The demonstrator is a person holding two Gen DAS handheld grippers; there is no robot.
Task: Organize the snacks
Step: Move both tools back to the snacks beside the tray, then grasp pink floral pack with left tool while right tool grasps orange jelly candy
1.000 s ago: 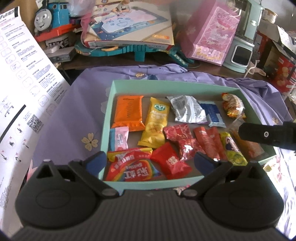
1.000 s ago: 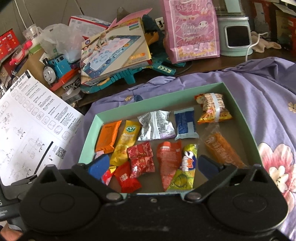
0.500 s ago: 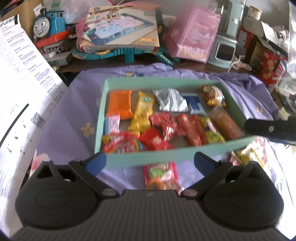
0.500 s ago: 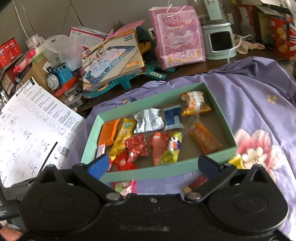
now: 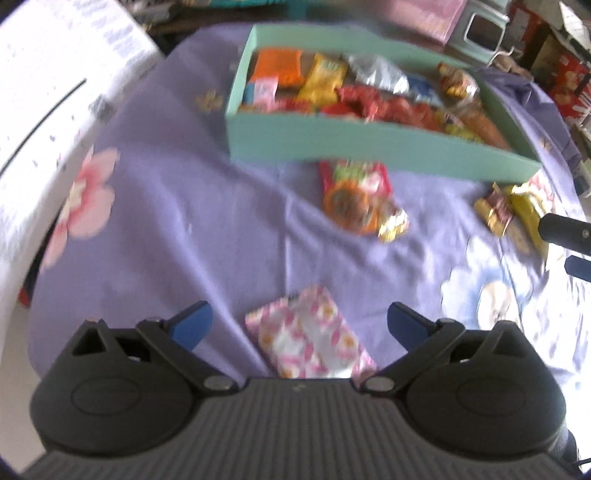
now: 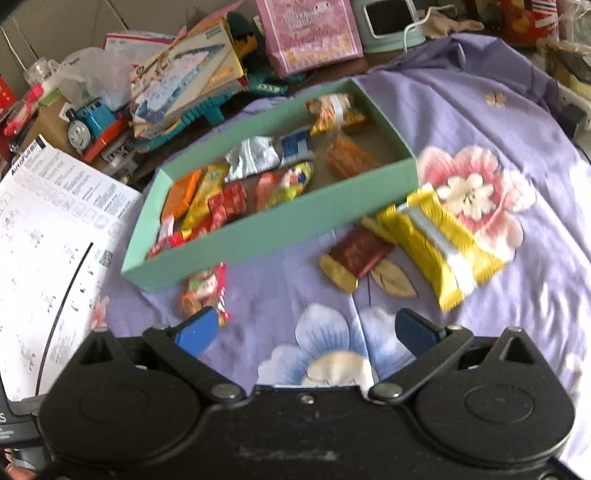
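A mint green box (image 5: 332, 136) (image 6: 266, 230) holds several snack packets on the purple flowered cloth. Loose snacks lie in front of it: a red and orange packet (image 5: 351, 195) (image 6: 205, 291), a yellow packet (image 6: 439, 243) (image 5: 528, 210), and a dark red and gold one (image 6: 354, 254) (image 5: 495, 212). A pink and white flowered packet (image 5: 314, 339) lies just ahead of my left gripper (image 5: 299, 323), between its open fingers but not touched. My right gripper (image 6: 303, 332) hangs open over the cloth, short of the loose snacks, holding nothing.
A white instruction sheet (image 6: 48, 236) (image 5: 55, 85) covers the left side. Behind the box stand a toy train (image 6: 88, 122), stacked game boxes (image 6: 184, 81), a pink gift bag (image 6: 310, 33) and a mint appliance (image 6: 391, 22). My right gripper's fingers (image 5: 565, 230) show at the left wrist view's right edge.
Both grippers have pulled back from the box and tilted down toward the cloth. The loose snacks in front of the box and the pink flowered packet have come into view.
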